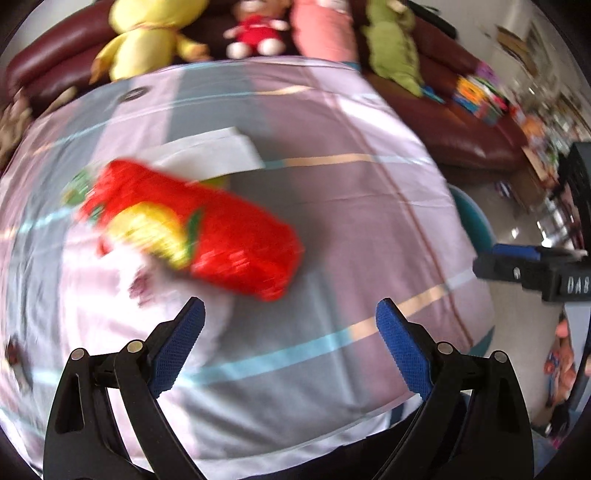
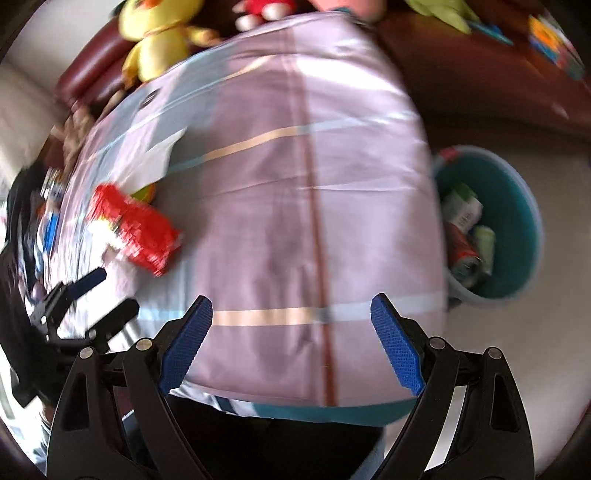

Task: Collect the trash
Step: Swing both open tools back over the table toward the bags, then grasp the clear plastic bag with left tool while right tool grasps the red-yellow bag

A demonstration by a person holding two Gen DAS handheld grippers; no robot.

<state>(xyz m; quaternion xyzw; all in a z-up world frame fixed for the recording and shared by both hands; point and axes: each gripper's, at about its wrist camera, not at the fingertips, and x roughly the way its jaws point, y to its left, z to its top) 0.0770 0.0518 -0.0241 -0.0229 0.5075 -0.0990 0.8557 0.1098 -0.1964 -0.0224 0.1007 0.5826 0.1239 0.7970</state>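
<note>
A red and yellow snack bag point(image 1: 207, 232) lies on the cloth-covered table point(image 1: 332, 221), partly over a white paper point(image 1: 210, 153). My left gripper point(image 1: 290, 314) is open and empty, just short of the bag. In the right wrist view the bag point(image 2: 136, 229) lies at the left, with the white paper point(image 2: 162, 151) behind it and the left gripper point(image 2: 99, 291) near it. My right gripper point(image 2: 291, 308) is open and empty over the table's near edge. A teal bin point(image 2: 517, 221) with several pieces of trash stands on the floor to the right of the table. The views are motion-blurred.
A dark red sofa point(image 1: 461, 122) behind the table holds a yellow plush point(image 1: 147, 40), a red doll point(image 1: 258, 33), a pink plush point(image 1: 325, 29) and a green plush point(image 1: 395, 48). The right gripper point(image 1: 532, 269) shows at the right. Bare floor point(image 2: 535, 350) lies around the bin.
</note>
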